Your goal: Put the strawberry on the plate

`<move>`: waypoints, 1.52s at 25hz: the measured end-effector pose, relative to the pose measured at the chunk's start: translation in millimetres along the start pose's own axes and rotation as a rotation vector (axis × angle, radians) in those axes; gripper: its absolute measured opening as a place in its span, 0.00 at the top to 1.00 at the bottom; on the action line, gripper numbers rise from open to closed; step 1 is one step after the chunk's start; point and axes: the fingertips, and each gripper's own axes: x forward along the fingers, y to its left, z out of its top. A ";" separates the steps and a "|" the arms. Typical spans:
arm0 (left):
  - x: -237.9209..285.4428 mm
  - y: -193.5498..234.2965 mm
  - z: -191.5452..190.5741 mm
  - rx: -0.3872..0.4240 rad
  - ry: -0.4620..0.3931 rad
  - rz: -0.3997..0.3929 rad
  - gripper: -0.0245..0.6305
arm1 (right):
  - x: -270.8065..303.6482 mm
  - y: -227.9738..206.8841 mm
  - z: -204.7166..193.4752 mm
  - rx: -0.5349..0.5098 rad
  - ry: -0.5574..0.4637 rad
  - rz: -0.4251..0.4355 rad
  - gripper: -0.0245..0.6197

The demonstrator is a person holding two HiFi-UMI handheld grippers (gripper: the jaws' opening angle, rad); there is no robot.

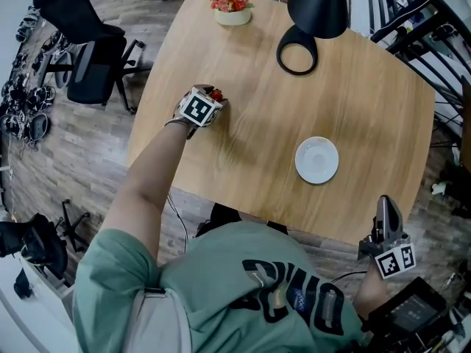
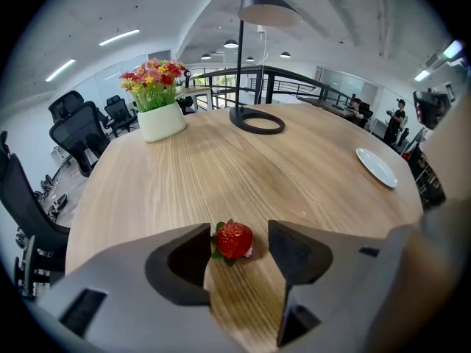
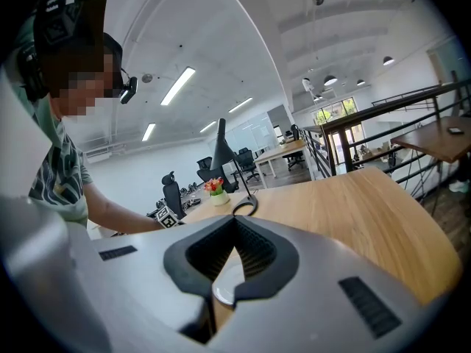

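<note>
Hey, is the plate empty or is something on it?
Empty: the plate is bare; the strawberry lies on the table between the open jaws of the left gripper.

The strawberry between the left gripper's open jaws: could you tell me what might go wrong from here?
1. The strawberry lies at the tips of the left gripper, nearer one jaw; closing may push it out.
2. It looks soft; a hard squeeze could bruise it.
3. The plate lies well across the table; a weak grip might drop the fruit.
</note>
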 end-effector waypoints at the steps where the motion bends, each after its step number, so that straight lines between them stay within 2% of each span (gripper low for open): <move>1: 0.0 -2.4 0.1 0.000 -0.003 -0.012 0.59 | 0.1 0.4 -0.3 0.001 0.000 0.001 0.96; 4: 0.1 -12.2 1.2 0.013 -0.013 -0.043 0.73 | 0.1 1.4 -1.1 0.003 0.002 0.005 0.96; 17: -35.0 -8.5 29.2 0.021 -0.108 -0.014 0.74 | 3.2 5.0 9.4 -0.014 -0.021 0.016 0.96; 38: -164.4 -8.4 99.4 0.015 -0.292 0.047 0.74 | 1.2 14.3 50.5 -0.058 -0.112 0.041 0.96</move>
